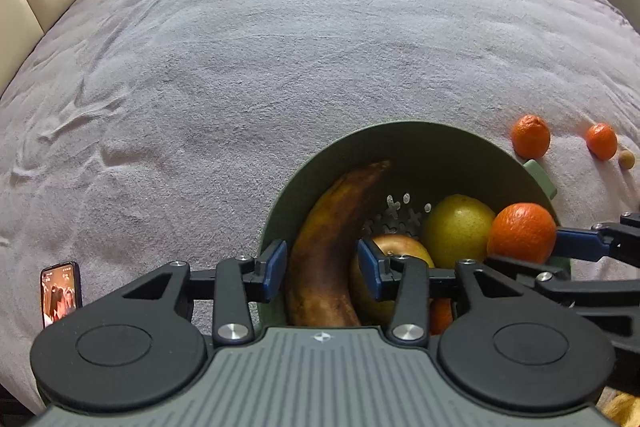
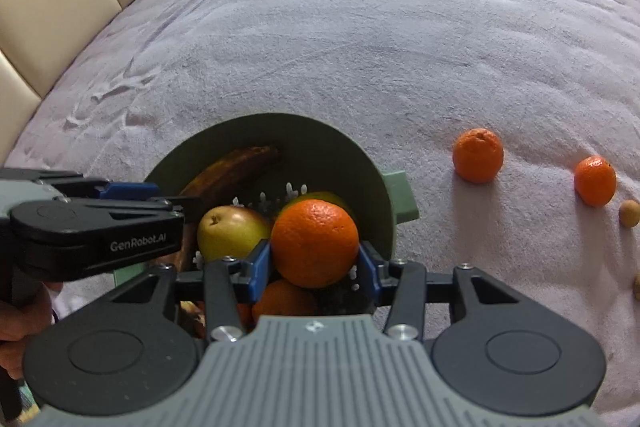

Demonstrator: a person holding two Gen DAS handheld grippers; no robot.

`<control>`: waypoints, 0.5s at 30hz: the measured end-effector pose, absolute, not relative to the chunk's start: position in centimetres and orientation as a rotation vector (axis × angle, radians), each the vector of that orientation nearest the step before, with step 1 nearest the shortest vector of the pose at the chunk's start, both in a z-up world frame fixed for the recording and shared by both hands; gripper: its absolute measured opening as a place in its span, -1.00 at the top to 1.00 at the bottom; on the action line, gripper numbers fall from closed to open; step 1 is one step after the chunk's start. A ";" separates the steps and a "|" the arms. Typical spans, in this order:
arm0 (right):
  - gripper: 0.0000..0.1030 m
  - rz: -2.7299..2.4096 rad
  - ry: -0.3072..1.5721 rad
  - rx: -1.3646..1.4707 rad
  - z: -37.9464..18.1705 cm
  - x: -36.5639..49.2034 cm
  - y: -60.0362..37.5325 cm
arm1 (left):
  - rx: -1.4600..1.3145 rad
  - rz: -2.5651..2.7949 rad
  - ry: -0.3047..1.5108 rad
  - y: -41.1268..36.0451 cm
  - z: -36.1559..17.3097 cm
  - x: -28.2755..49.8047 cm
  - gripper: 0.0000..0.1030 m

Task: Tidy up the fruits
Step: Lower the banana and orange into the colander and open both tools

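A green colander bowl [image 1: 420,143] [image 2: 340,155] sits on the bed. In it lie a browned banana [image 1: 324,227] [image 2: 240,163], an apple [image 1: 404,247] [image 2: 230,231], a yellow fruit [image 1: 458,231] and an orange low down [image 2: 284,301]. My left gripper [image 1: 322,269] [image 2: 160,201] reaches into the bowl. Its blue pads stand on either side of the resting banana without squeezing it. My right gripper [image 2: 314,265] is shut on a large orange [image 2: 315,243] [image 1: 522,233], held just above the fruit at the bowl's right side.
Two mandarins [image 2: 478,155] [image 2: 595,181] and a small brown fruit [image 2: 629,213] lie on the grey bedspread to the right of the bowl. A phone [image 1: 60,293] rests at the near left. A cream padded headboard [image 2: 60,7] borders the left. A hand [image 2: 20,323] grips the left tool.
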State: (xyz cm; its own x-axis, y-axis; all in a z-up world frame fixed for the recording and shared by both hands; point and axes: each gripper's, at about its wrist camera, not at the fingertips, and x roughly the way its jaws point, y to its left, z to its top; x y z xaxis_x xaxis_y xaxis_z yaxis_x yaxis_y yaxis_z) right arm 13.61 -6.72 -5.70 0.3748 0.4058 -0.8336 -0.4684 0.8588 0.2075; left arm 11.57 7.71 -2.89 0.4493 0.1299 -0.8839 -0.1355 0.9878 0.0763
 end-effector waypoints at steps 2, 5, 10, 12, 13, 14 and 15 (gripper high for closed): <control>0.15 0.561 1.053 -0.094 -5.7 13.5 -6.6 | -0.019 0.158 1.085 7.8 -2.6 11.5 0.04; 0.15 0.580 1.061 -0.128 -5.6 13.5 -6.5 | -0.044 0.152 1.071 7.9 -2.1 11.4 0.04; 0.15 0.597 1.045 -0.252 -5.1 12.9 -5.7 | -0.056 0.144 1.062 7.9 -1.8 11.3 0.04; 0.15 0.600 1.035 -0.300 -5.1 12.6 -5.3 | -0.055 0.141 1.062 7.8 -1.7 11.2 0.04; 0.15 0.601 1.031 -0.320 -5.1 12.5 -5.1 | -0.055 0.138 1.062 7.7 -1.7 11.2 0.04; 0.15 0.602 1.026 -0.338 -5.2 12.4 -5.0 | -0.054 0.136 1.062 7.7 -1.7 11.2 0.04; 0.15 0.604 1.024 -0.353 -5.3 12.3 -4.8 | -0.052 0.132 1.062 7.6 -1.7 11.2 0.04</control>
